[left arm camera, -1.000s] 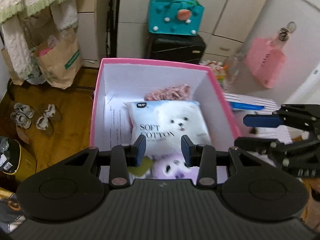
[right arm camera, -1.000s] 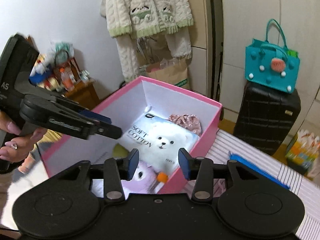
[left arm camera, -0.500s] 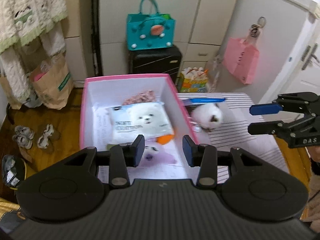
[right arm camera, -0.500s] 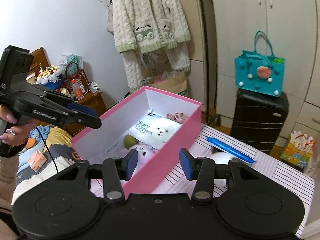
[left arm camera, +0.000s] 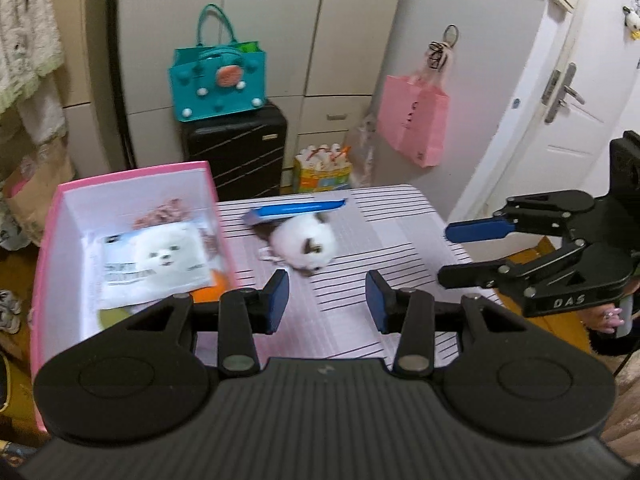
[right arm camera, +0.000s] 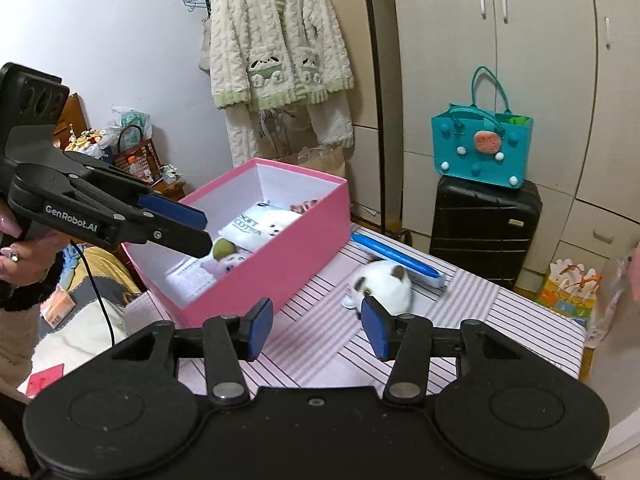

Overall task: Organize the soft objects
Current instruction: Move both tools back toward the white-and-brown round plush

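A pink box (left arm camera: 48,216) (right arm camera: 280,256) stands on the left of a striped table (left arm camera: 400,232). It holds a white "Soft Cotton" pack (left arm camera: 154,260), a pink scrunchie (left arm camera: 160,216), a purple plush (right arm camera: 224,266) and a green item (right arm camera: 222,248). A white plush toy (left arm camera: 304,240) (right arm camera: 386,284) lies on the table right of the box, touching a blue pack (left arm camera: 296,210) (right arm camera: 396,258). My left gripper (left arm camera: 327,298) is open and empty above the table's near part. My right gripper (right arm camera: 316,326) is open and empty, near the plush.
A black suitcase (left arm camera: 236,152) with a teal bag (left arm camera: 218,76) stands behind the table. A pink bag (left arm camera: 412,120) hangs at a door. A white jacket (right arm camera: 276,36) hangs on the wardrobe. Shoes and paper bags are on the floor at left.
Both grippers have pulled back from over the box and swung right. The white plush and striped table have come into view.
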